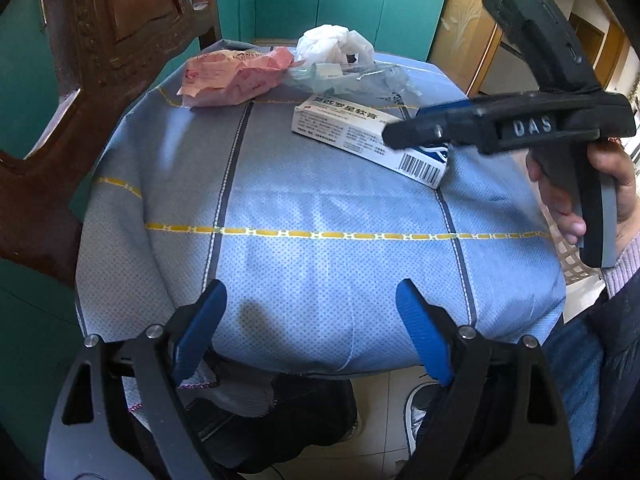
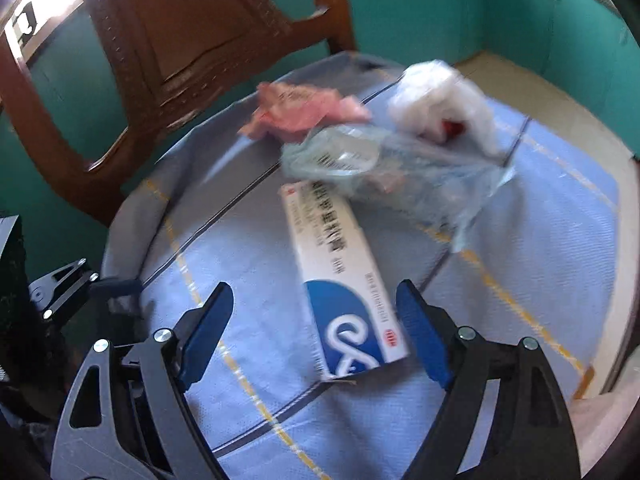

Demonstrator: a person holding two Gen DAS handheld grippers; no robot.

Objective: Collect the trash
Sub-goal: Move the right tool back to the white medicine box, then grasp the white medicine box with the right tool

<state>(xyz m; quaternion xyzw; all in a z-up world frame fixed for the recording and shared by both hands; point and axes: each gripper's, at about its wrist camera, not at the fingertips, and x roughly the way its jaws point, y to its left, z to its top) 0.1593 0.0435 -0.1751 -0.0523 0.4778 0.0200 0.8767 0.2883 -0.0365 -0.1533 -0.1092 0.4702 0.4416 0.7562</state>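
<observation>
Both tongs stand wide apart and hold nothing. The left gripper (image 1: 310,320) hovers over bare blue cloth (image 1: 320,200), while the right gripper (image 2: 316,330) hangs above the near end of the white and blue box (image 2: 340,280), without touching it. Behind the box lie a clear wrapper (image 2: 400,176), a pink wrapper (image 1: 236,76) and a white bag (image 1: 334,44).

Daylight lit both views brightly. The left view was mostly sharp, with soft sheen on the blue cloth (image 1: 320,200) and a faint shadow near its front edge. The right view was smeared by motion blur, so the box (image 2: 344,280) lettering was unreadable. A window (image 2: 40,0) glared white at its top left. Fisheye bending curved the edges, with dark corners.
</observation>
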